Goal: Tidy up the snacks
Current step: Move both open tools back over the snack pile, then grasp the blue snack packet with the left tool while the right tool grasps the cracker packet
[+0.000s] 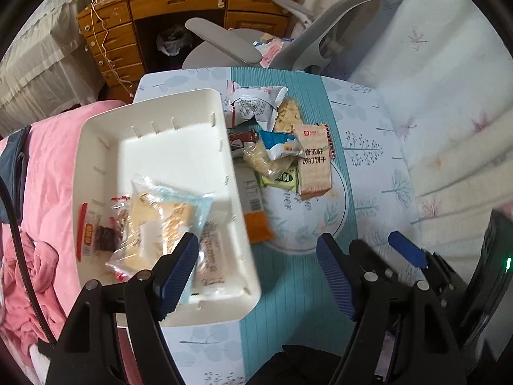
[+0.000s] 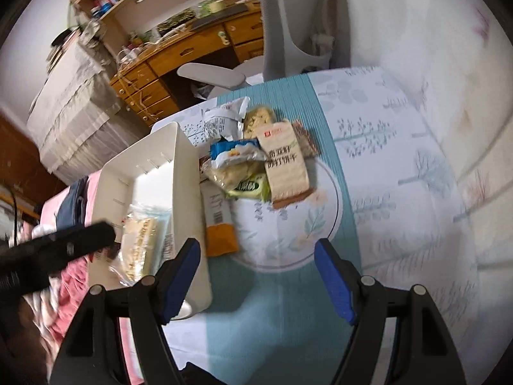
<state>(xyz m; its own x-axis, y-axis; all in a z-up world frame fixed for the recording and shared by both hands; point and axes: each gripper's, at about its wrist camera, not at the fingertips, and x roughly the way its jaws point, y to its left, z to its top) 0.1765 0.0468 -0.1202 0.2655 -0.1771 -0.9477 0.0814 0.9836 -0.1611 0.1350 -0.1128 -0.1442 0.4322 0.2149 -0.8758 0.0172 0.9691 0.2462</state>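
Observation:
A white plastic bin [image 1: 105, 134] stands on the left of the table. It holds a clear-and-blue cracker packet [image 1: 160, 218], a red-labelled packet [image 1: 93, 234] and a white bar [image 1: 211, 256]. Right of it lies a pile of snacks: a beige cracker packet [image 1: 314, 163], a blue bag [image 1: 282, 146], a green packet [image 1: 282, 179] and a white-and-orange packet [image 1: 255, 208]. My left gripper [image 1: 256, 276] hangs open and empty, its left finger over the bin's near corner. My right gripper [image 2: 258, 279] is open and empty above the tablecloth, just short of the white-and-orange packet [image 2: 219, 224] and the beige cracker packet [image 2: 287, 166].
The table carries a teal-and-white patterned cloth [image 1: 368, 147]. A pink blanket [image 1: 48, 192] lies to the left of the bin. A grey office chair [image 1: 243, 48] and a wooden desk [image 1: 179, 3] stand behind. A blue pad [image 1: 407, 252] of the right gripper shows beside the left one.

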